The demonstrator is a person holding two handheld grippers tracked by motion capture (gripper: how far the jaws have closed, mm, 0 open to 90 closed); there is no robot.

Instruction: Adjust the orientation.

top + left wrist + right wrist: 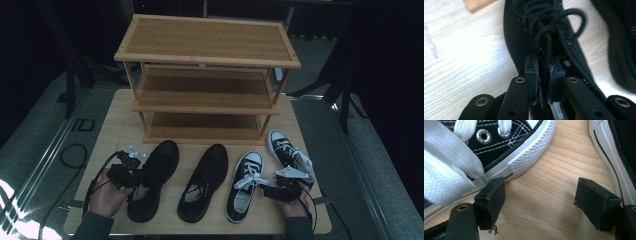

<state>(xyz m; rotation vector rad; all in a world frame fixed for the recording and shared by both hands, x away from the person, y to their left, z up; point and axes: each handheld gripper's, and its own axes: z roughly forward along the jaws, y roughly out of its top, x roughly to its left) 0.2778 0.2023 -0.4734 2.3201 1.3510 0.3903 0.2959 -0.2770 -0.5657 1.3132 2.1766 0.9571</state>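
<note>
High view: bamboo shoe rack (205, 75) stands at the far side of the table (115, 125); four shoes lie in a row in front of it.
Landmark: all places are given from the shoe rack.
Left black shoe (152, 180): in front of the rack's left end, toe toward it.
Left gripper (134, 176): at that shoe's collar; in the left gripper view the jaws stand nearly together, clamped on the shoe's collar edge (544, 75) just behind the black laces (549, 30).
Right gripper (267, 189): in front of the rack's right end, jaws apart over bare table between the two black-and-white sneakers (506, 150), gripping nothing.
Step in hand: securing the left black shoe for pickup, as judged.
Next move: a firm lift, then toe-first onto a shelf; the pinch is narrow, so slipping is a risk.
</note>
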